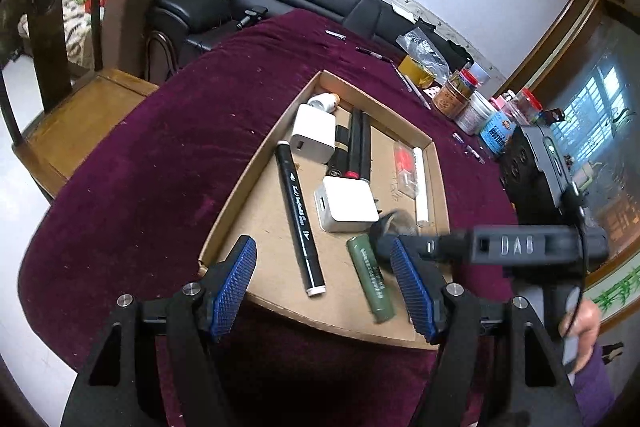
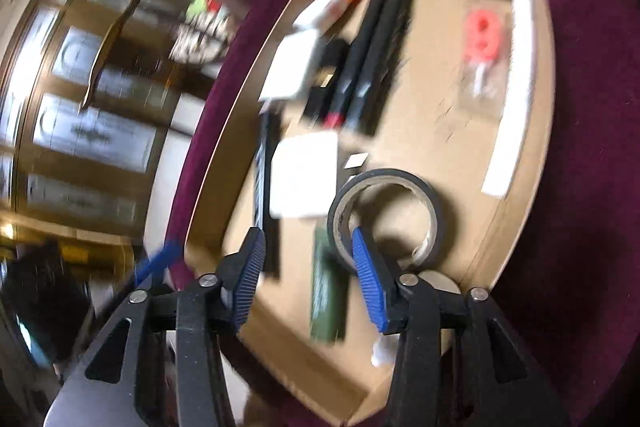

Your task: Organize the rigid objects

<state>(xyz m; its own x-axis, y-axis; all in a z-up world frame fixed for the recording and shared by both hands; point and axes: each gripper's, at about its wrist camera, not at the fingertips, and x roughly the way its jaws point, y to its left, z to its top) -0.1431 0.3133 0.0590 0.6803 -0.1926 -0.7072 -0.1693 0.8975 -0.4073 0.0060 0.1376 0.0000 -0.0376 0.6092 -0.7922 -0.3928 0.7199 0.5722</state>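
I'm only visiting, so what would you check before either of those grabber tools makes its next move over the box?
1. Right gripper jaws apart: ok.
2. Black ring-shaped tape roll clear of that gripper: not ok, one blue finger sits inside its hole.
3. Tape roll resting on the floor of the shallow brown cardboard tray: cannot tell, the picture is blurred.
4. Left gripper open with nothing held: ok.
5. Green cylindrical battery lying flat inside the tray: ok.
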